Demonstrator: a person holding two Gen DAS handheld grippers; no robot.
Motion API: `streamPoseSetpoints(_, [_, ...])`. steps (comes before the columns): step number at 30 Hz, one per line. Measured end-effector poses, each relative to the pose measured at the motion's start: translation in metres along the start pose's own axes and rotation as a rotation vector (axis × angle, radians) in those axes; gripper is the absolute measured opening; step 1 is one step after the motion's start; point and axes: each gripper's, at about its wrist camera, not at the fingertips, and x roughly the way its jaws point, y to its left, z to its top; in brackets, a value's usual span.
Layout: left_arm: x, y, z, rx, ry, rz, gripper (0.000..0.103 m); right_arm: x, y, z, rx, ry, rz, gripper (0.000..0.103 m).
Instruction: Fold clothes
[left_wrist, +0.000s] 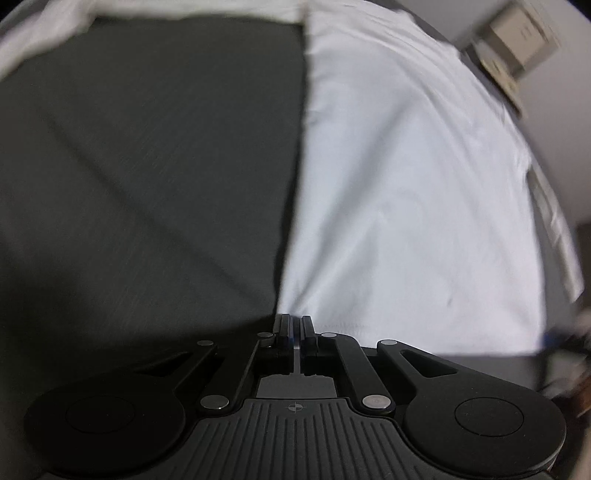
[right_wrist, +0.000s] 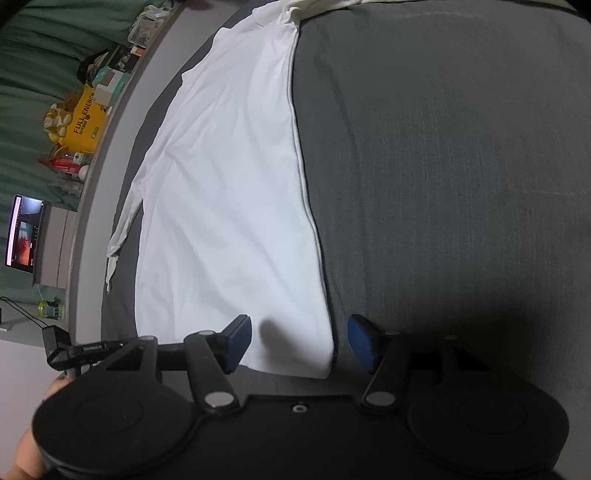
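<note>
Pressed together, the left gripper has its jaws clamped at the near corner of the white garment, and a thin sliver of pale cloth shows between the pads, so it seems to be pinching the fabric there, though the view is blurred. Spread apart, the right gripper has its blue pads standing either side of the garment's near corner without pressing on it; the cloth edge lies between them on the dark grey bedspread. In the right wrist view the white garment runs from that near corner away to the far end of the bed, flat and smooth, its long straight edge on the right and a narrow strip of it trailing off on the left beside the bed's pale rim. Beyond the rim a shelf holds a yellow box, a stuffed toy and a lit screen. My reading is that a fold has been laid down or is being set up: one corner is gripped, the other not. The next move likely calls for the right gripper to close on its corner, or draw clear of it, so that both ends travel evenly and the edge stays straight.
</note>
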Motion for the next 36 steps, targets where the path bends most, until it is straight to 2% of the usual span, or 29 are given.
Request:
streamPoseSetpoints(2, [0.001,-0.023,-0.002,0.135,-0.029,0.067,0.003,-0.001,0.000,-0.001,-0.002,-0.001,0.004,0.059])
streamPoseSetpoints(4, [0.003,-0.044,-0.007,0.278,-0.040,0.134,0.015,-0.001,0.000,-0.001,-0.004,-0.001,0.007,0.060])
streamPoseSetpoints(5, [0.005,-0.051,-0.010,0.312,-0.031,0.123,0.040,-0.001,0.000,-0.001,-0.005,-0.001,0.007,0.060])
streamPoseSetpoints(6, [0.007,-0.058,-0.013,0.342,-0.019,0.113,0.079,-0.001,0.000,-0.001,-0.006,-0.001,0.008,0.060])
streamPoseSetpoints(7, [0.011,-0.063,-0.016,0.346,0.006,0.110,0.095,-0.001,0.000,-0.001,-0.007,-0.001,0.008,0.060])
streamPoseSetpoints(8, [0.015,-0.068,-0.018,0.352,0.027,0.112,0.101,-0.001,0.000,-0.001,-0.008,-0.002,0.008,0.061])
streamPoseSetpoints(10, [0.017,-0.077,-0.019,0.388,0.020,0.172,0.101,-0.001,0.000,-0.001,-0.011,-0.002,0.008,0.061])
streamPoseSetpoints(11, [0.015,-0.077,-0.018,0.376,0.016,0.159,0.101,-0.001,0.000,-0.001,-0.012,-0.003,0.008,0.061])
streamPoseSetpoints(15, [0.003,-0.051,-0.010,0.186,-0.007,-0.023,0.102,-0.002,-0.001,-0.002,-0.008,-0.004,0.013,0.061])
streamPoseSetpoints(21, [0.007,0.013,-0.002,-0.194,0.004,-0.222,0.102,-0.002,-0.002,-0.002,0.002,-0.005,0.023,0.062])
streamPoseSetpoints(25, [0.008,0.010,0.000,-0.156,0.000,-0.204,0.099,-0.002,-0.003,-0.003,0.005,-0.007,0.033,0.062])
streamPoseSetpoints(28, [0.008,0.011,0.009,-0.121,-0.023,-0.156,0.071,-0.002,-0.003,-0.003,0.006,-0.009,0.033,0.060])
streamPoseSetpoints(29, [0.007,0.014,0.014,-0.115,-0.033,-0.141,0.054,-0.002,-0.003,-0.003,0.004,-0.010,0.034,0.056])
streamPoseSetpoints(30, [0.007,0.017,0.015,-0.114,-0.035,-0.130,0.043,-0.001,-0.002,-0.003,0.002,-0.009,0.034,0.050])
streamPoseSetpoints(34, [0.006,0.035,0.013,-0.115,-0.039,-0.133,0.018,0.002,0.000,-0.002,-0.008,0.005,0.031,0.045])
streamPoseSetpoints(35, [0.007,0.035,0.011,-0.113,-0.032,-0.138,0.007,0.003,0.000,-0.001,-0.009,0.009,0.032,0.043])
streamPoseSetpoints(36, [0.008,0.035,0.010,-0.112,-0.027,-0.143,0.005,0.004,0.000,-0.001,-0.010,0.013,0.030,0.039])
